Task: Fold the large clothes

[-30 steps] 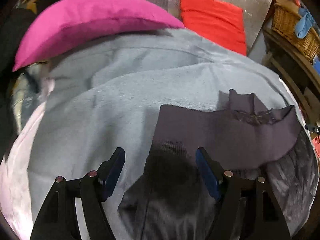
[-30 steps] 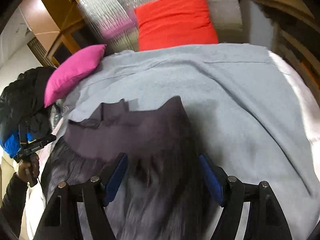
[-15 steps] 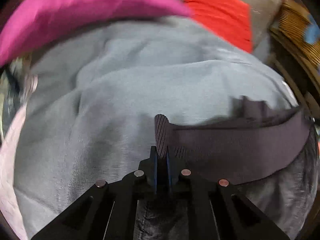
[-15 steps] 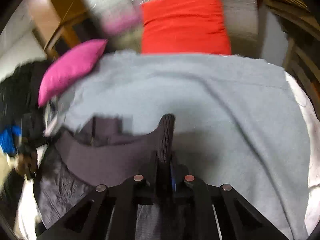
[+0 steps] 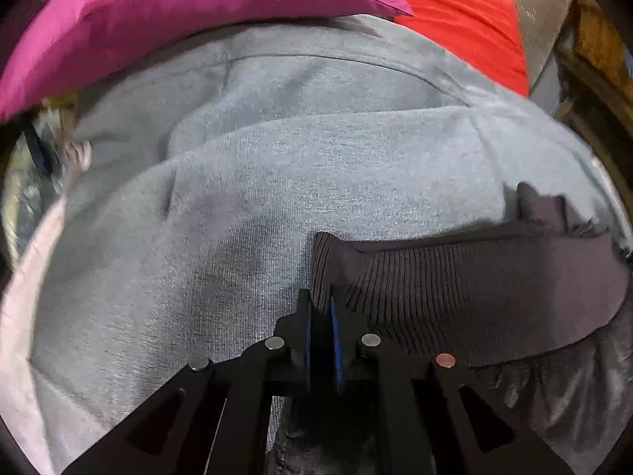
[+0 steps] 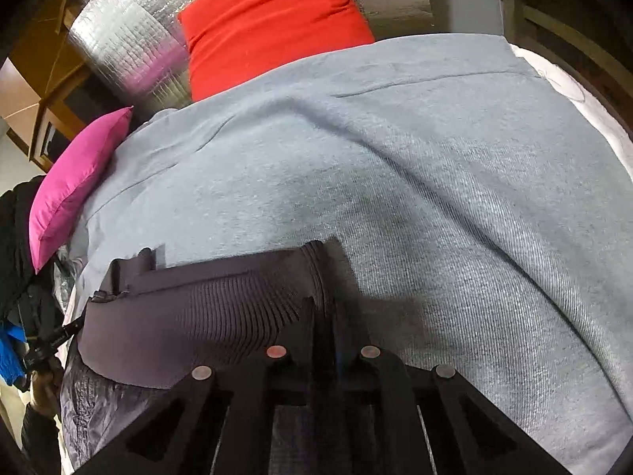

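A: How are the two tools seen to stand?

B: The left gripper [image 5: 320, 316] is closed onto the near-left corner of the ribbed hem [image 5: 455, 285] of a dark jacket [image 5: 554, 396]; its jaws have just been closing, and a pinch of ribbed knit is caught between the pads; the right gripper [image 6: 322, 316] is likewise clamped on the opposite corner of the same ribbed hem [image 6: 205, 316], nothing else being held.

A: And where is the garment laid?

B: It is spread on a grey blanket [image 5: 277, 198] over a bed; the hem band is stretched between the two grippers, so its long axis runs from one tool to the other; the quilted body of the jacket [image 6: 91, 415] is trailed back toward the person.

A: Which way is the fold judged to go?

B: Probably forward, over open blanket; neither hand is favoured, since each corner is already gripped.

A: What is placed around?

B: A magenta pillow [image 5: 178, 19] and a red cushion [image 6: 273, 19] are set at the far edge, against a silver quilted panel [image 6: 126, 39]; both lie well apart from the hem; nothing is seen in the way.
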A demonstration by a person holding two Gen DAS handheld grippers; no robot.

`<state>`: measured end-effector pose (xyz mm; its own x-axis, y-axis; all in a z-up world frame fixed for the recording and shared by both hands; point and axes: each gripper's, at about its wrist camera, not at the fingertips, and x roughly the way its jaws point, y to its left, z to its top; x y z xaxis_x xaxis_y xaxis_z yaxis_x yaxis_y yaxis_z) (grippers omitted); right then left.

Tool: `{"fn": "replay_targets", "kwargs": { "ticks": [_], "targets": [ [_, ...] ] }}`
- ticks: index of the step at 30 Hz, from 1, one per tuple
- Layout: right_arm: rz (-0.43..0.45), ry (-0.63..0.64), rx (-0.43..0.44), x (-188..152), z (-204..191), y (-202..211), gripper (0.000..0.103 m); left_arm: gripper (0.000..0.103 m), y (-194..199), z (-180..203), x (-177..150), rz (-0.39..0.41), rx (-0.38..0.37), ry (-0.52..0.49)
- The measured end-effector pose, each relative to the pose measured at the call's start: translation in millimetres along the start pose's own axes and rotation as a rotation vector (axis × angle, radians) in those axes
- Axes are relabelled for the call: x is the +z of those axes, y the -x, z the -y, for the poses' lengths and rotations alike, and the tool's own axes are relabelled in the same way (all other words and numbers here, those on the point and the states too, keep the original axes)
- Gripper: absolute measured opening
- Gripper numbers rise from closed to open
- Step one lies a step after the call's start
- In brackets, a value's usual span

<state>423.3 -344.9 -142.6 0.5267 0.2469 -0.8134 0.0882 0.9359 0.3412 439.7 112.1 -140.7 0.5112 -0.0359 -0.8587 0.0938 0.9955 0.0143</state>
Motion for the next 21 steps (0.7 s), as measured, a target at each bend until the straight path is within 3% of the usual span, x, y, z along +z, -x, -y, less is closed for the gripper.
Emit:
{"fn": "replay_targets", "kwargs": {
  "ticks": [3, 5, 6, 7, 8, 13, 17, 21],
  "targets": [
    [0.016, 0.080, -0.099, -1, -15, -1, 0.010, 0.028, 3, 21, -1, 0.029, 0.162, -0.095],
    [0.017, 0.126, -0.148, -3, -26, 1, 0.027, 0.045, 11, 28, -1, 0.039, 0.225, -0.124],
    [0.006, 0.126, -0.168, -3, -29, 5, 0.038, 0.060, 16, 28, -1, 0.043, 0.232, -0.125],
    [-0.006, 0.106, -0.183, -3, -28, 10, 0.077, 0.066, 26, 28, -2, 0.056, 0.245, -0.121],
    [-0.001, 0.073, -0.182, -5, -27, 22, 0.093, 0.066, 38, 27, -3, 0.079, 0.259, -0.116],
    [0.077, -0.032, -0.119, -23, -15, 90, 0.093, 0.069, 116, 12, -24, 0.201, 0.316, -0.061],
    [0.133, -0.048, 0.052, -63, -35, 143, 0.093, 0.071, 165, 27, -54, 0.271, 0.242, -0.028],
    [0.152, -0.019, 0.190, -107, -73, 156, 0.093, 0.071, 179, 80, -98, 0.305, 0.160, -0.072]
  ]
}}
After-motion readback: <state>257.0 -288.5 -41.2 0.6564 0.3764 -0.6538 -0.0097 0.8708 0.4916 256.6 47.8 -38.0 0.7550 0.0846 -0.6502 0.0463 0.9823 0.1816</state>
